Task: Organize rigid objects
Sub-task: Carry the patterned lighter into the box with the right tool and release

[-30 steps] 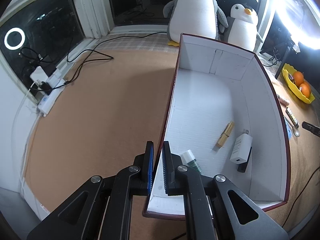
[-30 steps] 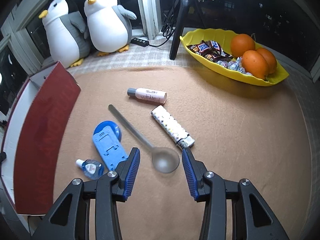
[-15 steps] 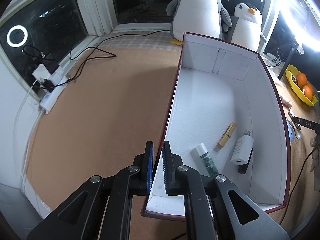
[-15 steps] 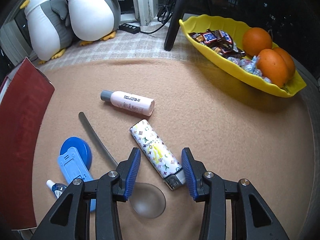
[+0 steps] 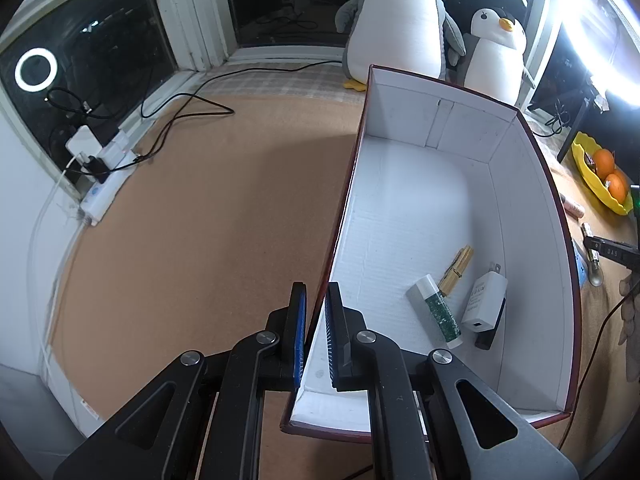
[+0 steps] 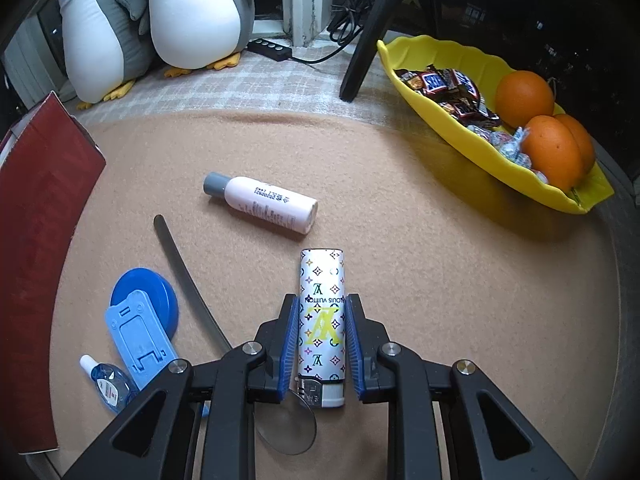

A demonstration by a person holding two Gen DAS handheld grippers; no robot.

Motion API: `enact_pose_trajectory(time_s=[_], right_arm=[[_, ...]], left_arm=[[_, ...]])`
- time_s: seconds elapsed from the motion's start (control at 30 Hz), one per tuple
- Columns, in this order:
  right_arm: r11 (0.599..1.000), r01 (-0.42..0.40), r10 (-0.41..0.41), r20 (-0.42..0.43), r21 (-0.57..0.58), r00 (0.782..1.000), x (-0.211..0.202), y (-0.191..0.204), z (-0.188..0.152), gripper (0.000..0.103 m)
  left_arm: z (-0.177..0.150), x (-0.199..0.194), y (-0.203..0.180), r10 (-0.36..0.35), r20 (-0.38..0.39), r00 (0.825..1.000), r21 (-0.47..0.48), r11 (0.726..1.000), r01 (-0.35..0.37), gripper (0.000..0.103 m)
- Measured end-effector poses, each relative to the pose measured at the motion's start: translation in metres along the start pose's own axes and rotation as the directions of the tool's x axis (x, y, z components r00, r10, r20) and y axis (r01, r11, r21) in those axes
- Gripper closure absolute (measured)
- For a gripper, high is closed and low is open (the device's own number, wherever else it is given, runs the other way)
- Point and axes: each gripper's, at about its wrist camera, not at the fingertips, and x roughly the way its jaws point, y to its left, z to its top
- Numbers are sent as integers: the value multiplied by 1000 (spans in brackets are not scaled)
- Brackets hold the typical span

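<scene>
From the left wrist view, the left gripper [image 5: 316, 336] is clamped on the near part of the long left wall of the box [image 5: 532, 184], one pad outside and one inside, the jaws almost together with only the thin card between them. The hand points steeply down and looks set to steady the box. On the white floor inside lie a green tube [image 5: 436, 310], a wooden clothespin [image 5: 456, 268] and a white charger [image 5: 482, 298], bunched toward the near right corner. At the right edge, beyond the box's far wall, part of the other tool and a hand show dimly.

From the right wrist view, the right gripper [image 6: 322, 346] stands over the patterned lighter [image 6: 322, 320], which lies flat on the tan mat. The lighter's long axis runs straight away from the camera, in line with the fingers, its metal end near the palm and its far end beyond the tips. The jaws have just been closing and sit narrow on either side of it; I cannot tell whether the pads press yet. The gripper tilts steeply downward. A spoon [image 6: 192, 284] lies just left, its bowl under the lighter's near end, so I judge a lift may nudge it. The box's red wall is well to the left; the right hand is plainly the nearer one.
</scene>
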Motion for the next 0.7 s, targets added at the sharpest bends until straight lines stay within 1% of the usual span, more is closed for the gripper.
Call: enact_pose_trajectory(time_s=[0.13, 0.27, 0.4, 0.53, 0.7], right_arm=[[999, 13, -13, 19, 33, 1000, -9, -8, -2, 82], [998, 23, -26, 52, 52, 998, -28, -13, -5, 82], [998, 26, -32, 93, 58, 995, -49, -10, -6, 82], [998, 7, -16, 124, 70, 992, -68, -3, -9, 82], [998, -26, 18, 158, 48, 987, -92, 16, -12, 82]], left_arm=[[0, 0, 2, -13, 4, 1000, -5, 1000, 13, 95], [0, 1, 4, -26, 6, 1000, -6, 1000, 26, 95], [1, 2, 4, -34, 11, 999, -3, 999, 34, 95], [0, 2, 5, -46, 16, 999, -5, 999, 46, 95], [0, 2, 6, -59, 19, 998, -5, 998, 59, 95]])
